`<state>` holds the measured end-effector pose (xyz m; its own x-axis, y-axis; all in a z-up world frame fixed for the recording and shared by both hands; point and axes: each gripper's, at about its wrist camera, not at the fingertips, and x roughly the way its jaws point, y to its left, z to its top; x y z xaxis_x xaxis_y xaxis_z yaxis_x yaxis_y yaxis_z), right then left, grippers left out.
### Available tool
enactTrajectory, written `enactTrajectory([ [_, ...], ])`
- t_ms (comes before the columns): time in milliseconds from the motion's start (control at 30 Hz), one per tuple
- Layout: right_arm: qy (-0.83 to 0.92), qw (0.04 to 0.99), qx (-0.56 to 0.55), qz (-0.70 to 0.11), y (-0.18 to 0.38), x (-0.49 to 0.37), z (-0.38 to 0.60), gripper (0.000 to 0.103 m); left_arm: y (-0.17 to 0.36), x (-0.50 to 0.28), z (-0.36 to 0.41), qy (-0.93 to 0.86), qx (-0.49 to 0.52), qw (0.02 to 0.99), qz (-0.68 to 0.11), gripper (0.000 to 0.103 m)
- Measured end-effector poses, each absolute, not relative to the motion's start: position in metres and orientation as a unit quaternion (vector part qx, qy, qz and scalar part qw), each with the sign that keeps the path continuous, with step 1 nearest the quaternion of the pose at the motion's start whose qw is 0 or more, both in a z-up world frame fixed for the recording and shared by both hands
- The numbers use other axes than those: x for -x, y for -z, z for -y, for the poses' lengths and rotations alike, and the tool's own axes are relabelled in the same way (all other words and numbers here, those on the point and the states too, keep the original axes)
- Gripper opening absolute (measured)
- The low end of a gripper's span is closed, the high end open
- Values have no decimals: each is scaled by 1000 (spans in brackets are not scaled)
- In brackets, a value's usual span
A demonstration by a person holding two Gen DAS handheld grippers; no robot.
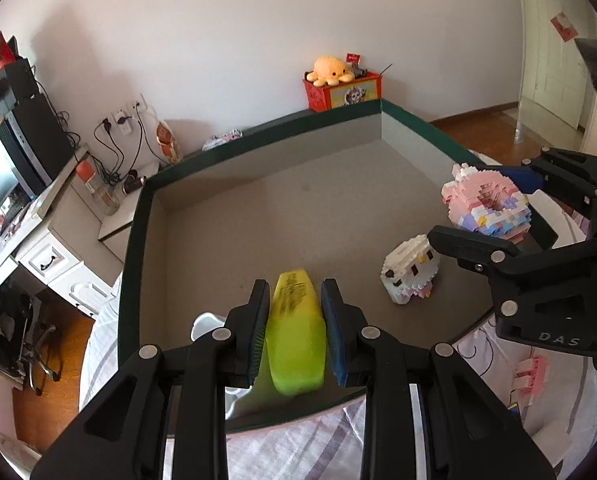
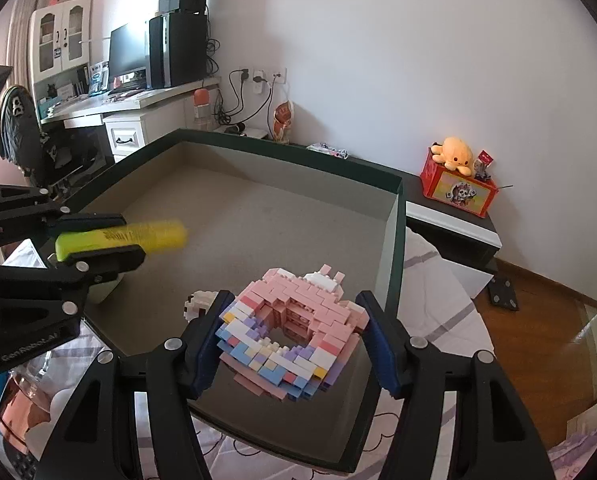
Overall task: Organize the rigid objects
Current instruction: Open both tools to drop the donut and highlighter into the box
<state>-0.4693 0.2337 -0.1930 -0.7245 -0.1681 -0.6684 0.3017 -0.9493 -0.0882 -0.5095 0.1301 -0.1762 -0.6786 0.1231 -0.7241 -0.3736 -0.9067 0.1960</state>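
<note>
My left gripper (image 1: 295, 300) is shut on a yellow-green tube (image 1: 296, 332) and holds it above the near part of a large green-rimmed tray (image 1: 258, 132). The tube also shows in the right wrist view (image 2: 138, 236). My right gripper (image 2: 294, 320) is shut on a pink brick-built donut model (image 2: 294, 332), held over the tray's right side; it also shows in the left wrist view (image 1: 486, 200). A small white brick figure (image 1: 410, 276) stands on the tray floor near the right gripper. A white object (image 1: 204, 326) lies under the left gripper.
The tray (image 2: 394, 208) rests on a bed with a striped sheet (image 1: 298, 448). A red box with an orange plush octopus (image 1: 334, 70) stands behind the tray. A desk with a computer (image 2: 166, 48) stands at the left. Small pink brick pieces (image 1: 532, 376) lie on the bed at right.
</note>
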Motion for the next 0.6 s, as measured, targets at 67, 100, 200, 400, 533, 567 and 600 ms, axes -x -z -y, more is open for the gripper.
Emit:
enactTrajectory([
  [67, 923, 132, -350, -93, 193, 468, -234, 64, 176, 507, -130, -902, 376, 135, -165, 28],
  [100, 923, 132, -349, -93, 193, 466, -235, 64, 175, 505, -129, -903, 375, 135, -163, 30],
  [200, 925, 131, -345, -87, 190, 461, -235, 71, 166, 494, -123, -909, 366, 135, -148, 50],
  [400, 938, 131, -316, -60, 160, 431, -237, 80, 131, 447, -101, -934, 314, 111, -127, 87],
  [533, 951, 123, -281, -47, 133, 392, -239, 86, 101, 401, -77, -957, 259, 85, -94, 98],
  [567, 954, 122, -272, -44, 126, 379, -239, 86, 94, 386, -70, -962, 248, 79, -83, 100],
  [600, 956, 120, -265, -41, 120, 370, -238, 86, 88, 373, -64, -966, 238, 73, -73, 101],
])
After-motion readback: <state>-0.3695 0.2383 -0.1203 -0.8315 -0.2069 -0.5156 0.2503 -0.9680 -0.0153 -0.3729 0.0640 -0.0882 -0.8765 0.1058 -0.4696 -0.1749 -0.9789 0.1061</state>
